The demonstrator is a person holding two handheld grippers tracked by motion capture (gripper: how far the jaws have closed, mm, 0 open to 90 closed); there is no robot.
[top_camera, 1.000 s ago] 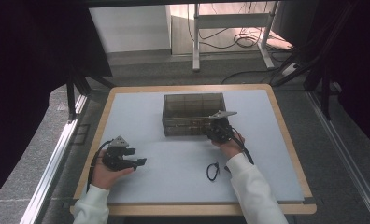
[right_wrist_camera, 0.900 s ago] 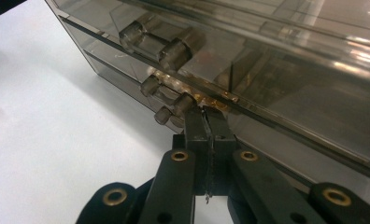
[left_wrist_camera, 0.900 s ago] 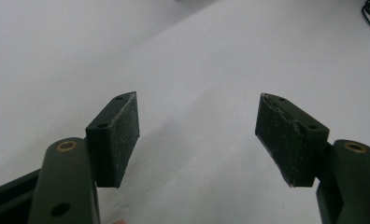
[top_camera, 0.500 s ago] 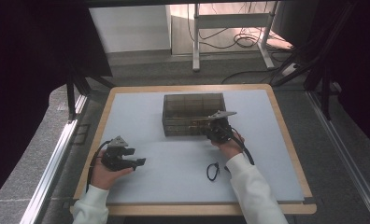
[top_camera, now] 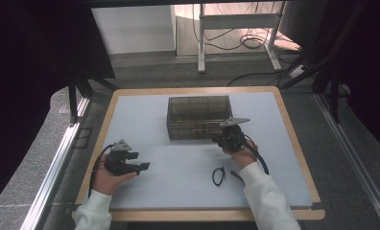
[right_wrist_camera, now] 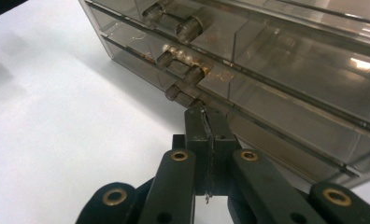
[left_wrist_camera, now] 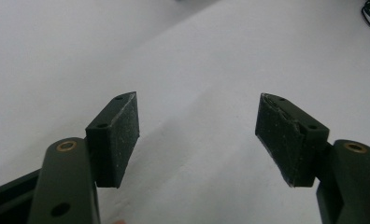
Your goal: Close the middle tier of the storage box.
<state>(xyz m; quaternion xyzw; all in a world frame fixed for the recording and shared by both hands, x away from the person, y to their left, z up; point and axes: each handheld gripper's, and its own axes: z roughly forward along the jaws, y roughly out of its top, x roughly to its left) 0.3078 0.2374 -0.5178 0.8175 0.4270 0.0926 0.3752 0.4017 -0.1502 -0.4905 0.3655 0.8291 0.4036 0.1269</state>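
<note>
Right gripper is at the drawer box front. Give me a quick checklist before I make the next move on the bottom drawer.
1. right gripper shut, pads together: ok.
2. Its tips sit at the bottom drawer handle of the drawer box; whether they touch it: cannot tell.
3. Handle between the jaws for a pull: not ok, the jaws are closed with nothing visible between them.
4. left gripper open, nothing between its pads: ok.
5. Left gripper bracing the box: not ok, it rests apart on the white mat.
6. black loop lies on the mat apart from the box: ok.
</note>
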